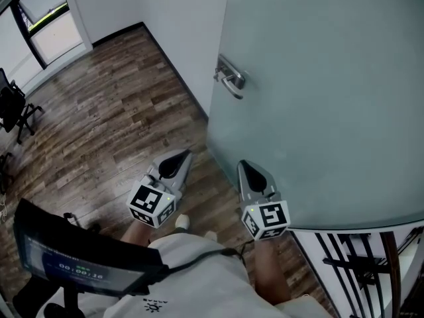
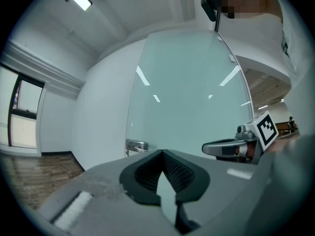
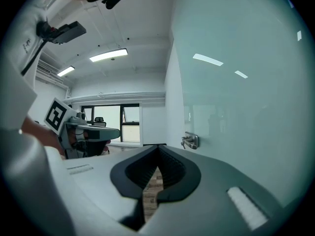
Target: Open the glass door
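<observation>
The frosted glass door [image 1: 318, 98] stands ajar to the right, its metal lever handle [image 1: 230, 78] near the door's left edge. Both grippers hang level in front of the door, below the handle and apart from it. My left gripper [image 1: 183, 154] is shut and holds nothing. My right gripper [image 1: 242, 165] is shut too, close beside the door's face, also with nothing in it. In the left gripper view the shut gripper [image 2: 161, 154] faces the door [image 2: 187, 97] and handle [image 2: 135, 146]. In the right gripper view the gripper [image 3: 157, 148] has the handle [image 3: 190, 141] ahead to its right.
Wood-plank floor [image 1: 112, 118] spreads to the left, bounded by a white wall [image 1: 179, 25]. A black office chair [image 1: 13, 108] stands at the far left by a window. A black railing [image 1: 358, 264] is at the lower right, a dark screen [image 1: 73, 257] at the lower left.
</observation>
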Demonstrator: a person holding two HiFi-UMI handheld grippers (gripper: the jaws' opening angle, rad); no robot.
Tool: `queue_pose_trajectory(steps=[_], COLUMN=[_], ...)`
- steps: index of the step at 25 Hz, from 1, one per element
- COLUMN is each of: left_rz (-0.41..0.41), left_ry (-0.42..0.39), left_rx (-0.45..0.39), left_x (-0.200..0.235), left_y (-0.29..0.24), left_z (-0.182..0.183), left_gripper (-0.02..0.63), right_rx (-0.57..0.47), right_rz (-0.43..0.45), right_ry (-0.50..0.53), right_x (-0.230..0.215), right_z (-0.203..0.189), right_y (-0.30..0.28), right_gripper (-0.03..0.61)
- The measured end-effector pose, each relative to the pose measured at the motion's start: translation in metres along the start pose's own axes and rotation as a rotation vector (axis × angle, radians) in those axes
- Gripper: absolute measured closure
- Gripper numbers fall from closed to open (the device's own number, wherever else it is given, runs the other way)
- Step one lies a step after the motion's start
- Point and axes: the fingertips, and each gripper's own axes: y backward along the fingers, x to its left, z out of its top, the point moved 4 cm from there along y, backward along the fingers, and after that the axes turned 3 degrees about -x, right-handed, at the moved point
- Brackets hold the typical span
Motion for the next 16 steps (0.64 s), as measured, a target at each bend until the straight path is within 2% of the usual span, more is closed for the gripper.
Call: queue_pose_trajectory(steps=[11, 16], left_rz=[-0.016, -0.033], left_ry=[0.034, 0.041], left_rx=[0.006, -0.006], left_x=[0.032, 0.053], left_y=[-0.005, -0.002], left_z=[-0.015, -0.01], left_gripper=[0.611, 0.61], right_rx=[0.053, 0.063], right_rz=[-0.023, -0.04], right_ry=[0.033, 0.044], right_x=[0.001, 0.009], right_z=[-0.008, 0.0], right_y=[-0.028, -0.044], right_gripper=[0.571, 0.571])
